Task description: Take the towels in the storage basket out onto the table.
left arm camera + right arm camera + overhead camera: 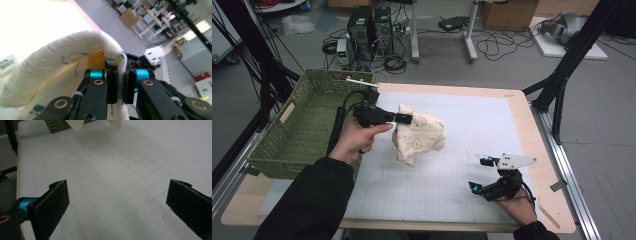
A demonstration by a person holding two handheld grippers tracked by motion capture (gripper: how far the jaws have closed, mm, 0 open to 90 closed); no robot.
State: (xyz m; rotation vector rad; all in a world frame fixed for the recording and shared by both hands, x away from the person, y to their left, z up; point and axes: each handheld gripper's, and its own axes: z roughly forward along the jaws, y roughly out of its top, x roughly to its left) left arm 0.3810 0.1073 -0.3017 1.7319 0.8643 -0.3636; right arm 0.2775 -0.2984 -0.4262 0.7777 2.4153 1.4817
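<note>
A cream cloth point(419, 135) with small printed figures hangs bunched above the white gridded mat point(472, 125), left of centre. My left gripper point(408, 118) is shut on its upper edge; in the left gripper view the two pads point(112, 86) pinch a fold of the cloth point(62, 70). My right gripper point(482, 174) rests low at the mat's front right, jaws spread wide with nothing between them. In the right gripper view its pads point(53, 197) frame bare mat, and the cloth's lower tips point(75, 125) hang at the top edge.
A green woven basket point(302, 125) stands at the table's left side, a white stick point(361, 81) lying on its far rim. The wooden table edge point(542, 165) runs along the right. Computers, cables and black frame legs lie on the floor behind.
</note>
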